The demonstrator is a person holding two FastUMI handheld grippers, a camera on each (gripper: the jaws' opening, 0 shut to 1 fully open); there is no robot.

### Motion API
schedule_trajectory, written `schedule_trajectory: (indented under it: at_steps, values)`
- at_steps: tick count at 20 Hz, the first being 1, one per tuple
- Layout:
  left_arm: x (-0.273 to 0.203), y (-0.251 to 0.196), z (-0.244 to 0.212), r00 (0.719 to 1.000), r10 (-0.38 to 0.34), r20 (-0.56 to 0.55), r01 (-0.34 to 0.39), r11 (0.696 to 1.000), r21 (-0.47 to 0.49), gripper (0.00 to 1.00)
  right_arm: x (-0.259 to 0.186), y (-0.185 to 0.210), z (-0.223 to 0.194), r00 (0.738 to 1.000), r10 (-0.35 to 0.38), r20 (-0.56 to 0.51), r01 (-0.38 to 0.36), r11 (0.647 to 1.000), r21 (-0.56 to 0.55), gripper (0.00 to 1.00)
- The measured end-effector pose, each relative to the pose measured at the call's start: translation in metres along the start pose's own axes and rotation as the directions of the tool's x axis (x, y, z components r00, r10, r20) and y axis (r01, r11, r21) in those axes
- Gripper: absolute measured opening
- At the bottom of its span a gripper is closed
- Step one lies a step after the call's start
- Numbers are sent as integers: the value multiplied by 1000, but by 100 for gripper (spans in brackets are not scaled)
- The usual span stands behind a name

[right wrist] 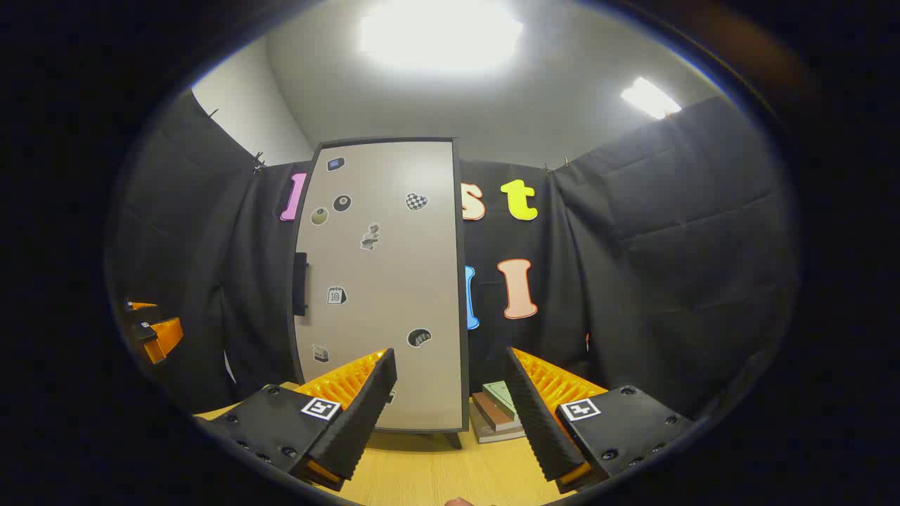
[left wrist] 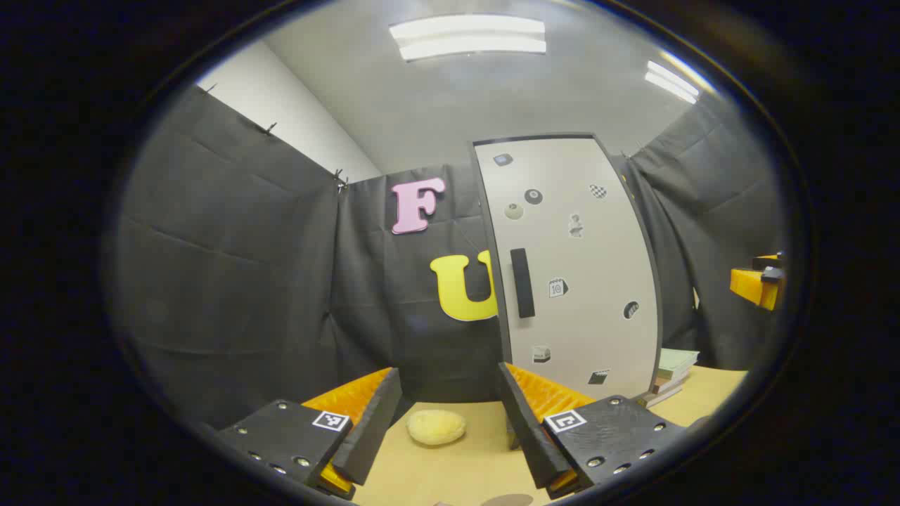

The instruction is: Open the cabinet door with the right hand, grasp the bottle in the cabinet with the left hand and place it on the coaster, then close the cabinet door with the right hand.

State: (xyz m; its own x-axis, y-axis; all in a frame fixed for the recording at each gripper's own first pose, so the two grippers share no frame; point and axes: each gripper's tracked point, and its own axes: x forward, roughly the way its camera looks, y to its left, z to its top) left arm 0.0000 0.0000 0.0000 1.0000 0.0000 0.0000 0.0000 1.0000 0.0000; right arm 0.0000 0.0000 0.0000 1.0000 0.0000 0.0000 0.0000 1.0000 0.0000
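The cabinet [left wrist: 576, 267] stands upright at the back of the wooden table, and its pale door with stickers is shut, hiding the inside. A black vertical handle [left wrist: 522, 282] sits near the door's left edge. My left gripper [left wrist: 448, 376] is open and empty, low over the table and well short of the cabinet. In the right gripper view the cabinet [right wrist: 383, 281] faces me, its handle [right wrist: 300, 283] at the left edge. My right gripper [right wrist: 450, 358] is open and empty, in front of the door's lower right part. A dark round rim [left wrist: 508, 500], perhaps the coaster, peeks in at the bottom.
A pale yellow rounded lump [left wrist: 436, 426] lies on the table [left wrist: 450, 471] between my left fingers' lines. A stack of books [right wrist: 499, 414] lies right of the cabinet. The other gripper appears at each view's edge: the right gripper [left wrist: 759, 284] and the left gripper [right wrist: 151, 330].
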Motion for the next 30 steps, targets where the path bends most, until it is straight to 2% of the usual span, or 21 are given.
schedule_trajectory:
  at_steps: [14, 19, 20, 21, 23, 30]
  values:
    - [-3, 19, -6, 1000, 22, -10, -22, 1000, -2, 82, 4, 18, 1, 999, 30, -17, -30, 1000, -8, 98]
    - [-3, 35, -10, 999, 43, -10, -43, 999, 8, 82, 20, 49, 11, 996, 89, -26, -88, 996, 21, 97]
    - [-4, 40, -10, 999, 52, -10, -52, 999, 10, 85, 26, 57, 15, 995, 99, -25, -99, 995, 23, 98]
    - [-5, 47, -11, 998, 62, -11, -62, 998, 12, 82, 32, 65, 19, 994, 111, -25, -110, 994, 21, 98]
    - [-9, 60, -12, 996, 85, -12, -85, 996, 16, 85, 44, 82, 28, 990, 139, -18, -139, 990, 15, 98]
    - [-27, 114, -20, 982, 190, -25, -188, 981, 46, 82, 82, 146, 54, 973, 229, 10, -229, 974, -2, 98]
